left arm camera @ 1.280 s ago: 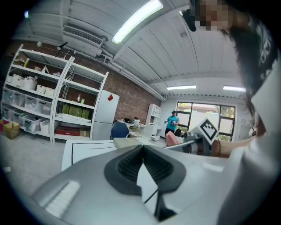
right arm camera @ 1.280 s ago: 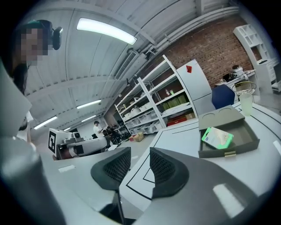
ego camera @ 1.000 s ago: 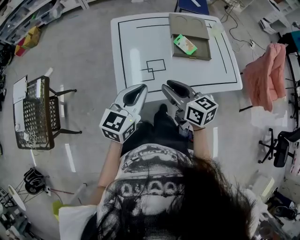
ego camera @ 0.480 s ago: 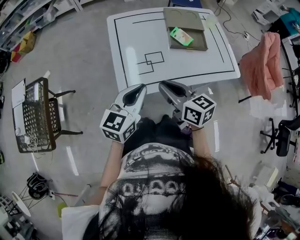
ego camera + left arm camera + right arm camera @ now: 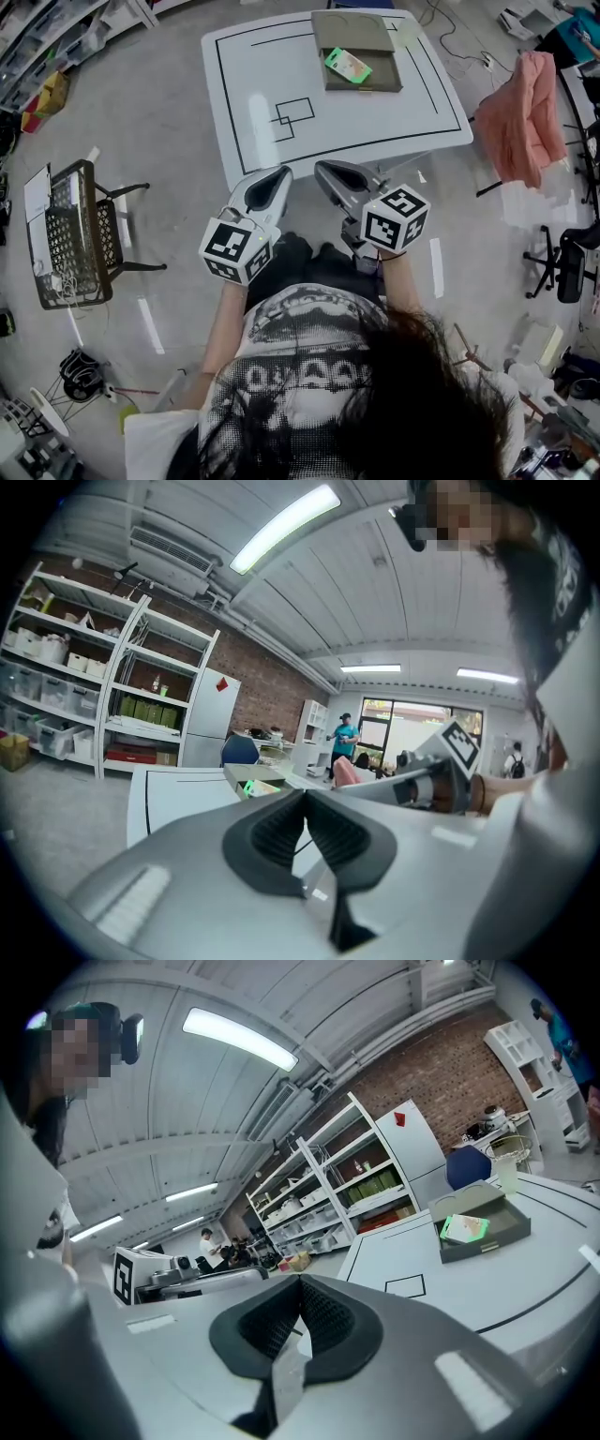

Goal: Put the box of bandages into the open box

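The green box of bandages [image 5: 348,66] lies inside the open grey-brown box [image 5: 374,79] at the far side of the white table [image 5: 253,84]. Both grippers hang close to my body, short of the table's near edge and far from the boxes. My left gripper [image 5: 275,178] is shut with nothing in it, its pads meeting in the left gripper view [image 5: 306,799]. My right gripper [image 5: 330,172] is shut and empty too [image 5: 300,1283]. From the right gripper view the bandage box [image 5: 466,1228] shows in the open box [image 5: 502,1233].
Black outlines and two small overlapping squares [image 5: 292,114] are drawn on the table. A black wire rack [image 5: 70,234] stands on the floor to the left. A pink cloth [image 5: 516,117] hangs to the right, with an office chair [image 5: 562,272] beyond it.
The table with the boxes has slid up and left in the head view, farther from me. Both grippers stay by my body and now sit off the table's near edge.
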{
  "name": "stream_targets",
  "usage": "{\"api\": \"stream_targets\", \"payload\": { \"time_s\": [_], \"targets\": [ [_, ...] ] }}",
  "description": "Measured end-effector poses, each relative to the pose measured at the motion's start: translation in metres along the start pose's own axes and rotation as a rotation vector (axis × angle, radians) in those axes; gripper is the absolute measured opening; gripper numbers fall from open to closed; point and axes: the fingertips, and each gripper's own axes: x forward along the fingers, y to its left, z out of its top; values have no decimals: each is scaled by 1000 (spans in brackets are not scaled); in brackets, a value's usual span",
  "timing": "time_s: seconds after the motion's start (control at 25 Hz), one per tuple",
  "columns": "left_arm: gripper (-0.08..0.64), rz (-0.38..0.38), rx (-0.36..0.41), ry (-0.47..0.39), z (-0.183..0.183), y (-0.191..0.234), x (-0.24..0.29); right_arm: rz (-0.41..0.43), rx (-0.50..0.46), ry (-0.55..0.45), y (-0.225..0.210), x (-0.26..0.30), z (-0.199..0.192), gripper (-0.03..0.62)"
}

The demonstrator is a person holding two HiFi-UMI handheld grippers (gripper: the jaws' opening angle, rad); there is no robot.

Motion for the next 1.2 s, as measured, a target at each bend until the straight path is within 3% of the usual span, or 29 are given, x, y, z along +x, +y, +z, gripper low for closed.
{"api": "stream_targets", "payload": {
  "time_s": [0.6,1.2],
  "targets": [
    [0,27,15,10,-4,-48,13,43,-16,9,-4,-41,-4,-6],
    [0,50,24,-4,2,-51,15,68,-37,15,-3,-43,3,-6]
  ]
}}
